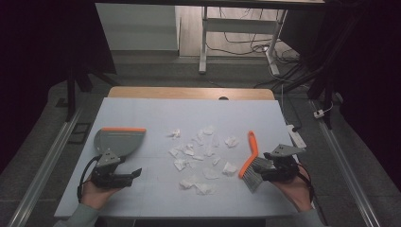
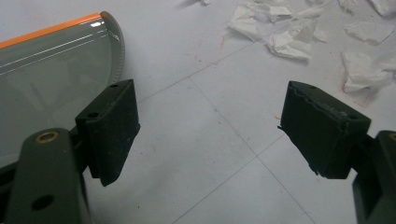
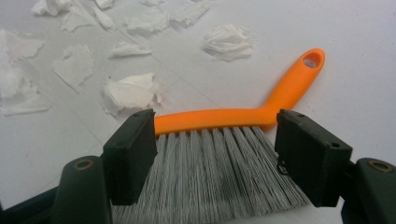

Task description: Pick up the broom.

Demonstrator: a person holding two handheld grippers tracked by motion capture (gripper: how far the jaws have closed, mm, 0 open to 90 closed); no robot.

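A grey dustpan [image 1: 119, 140] with an orange front lip lies flat at the table's left; its pan [image 2: 51, 74] shows just beyond my left jaw. My left gripper [image 1: 133, 175] [image 2: 217, 121] hovers open near the dustpan's handle end, with only bare table between its fingers. A hand brush with an orange handle [image 1: 250, 152] [image 3: 280, 95] and grey bristles [image 3: 210, 177] lies at the right. My right gripper [image 1: 265, 170] [image 3: 219, 149] stands open with a jaw on either side of the bristles. Several torn white paper scraps [image 1: 198, 158] [image 3: 130, 91] litter the middle.
The light blue board [image 1: 156, 113] covers a wooden table whose far edge [image 1: 189, 92] shows behind it. A white power strip [image 1: 295, 135] lies off the board's right edge. Desk legs and cables stand on the floor beyond. Scraps [image 2: 289, 44] lie ahead of the left gripper.
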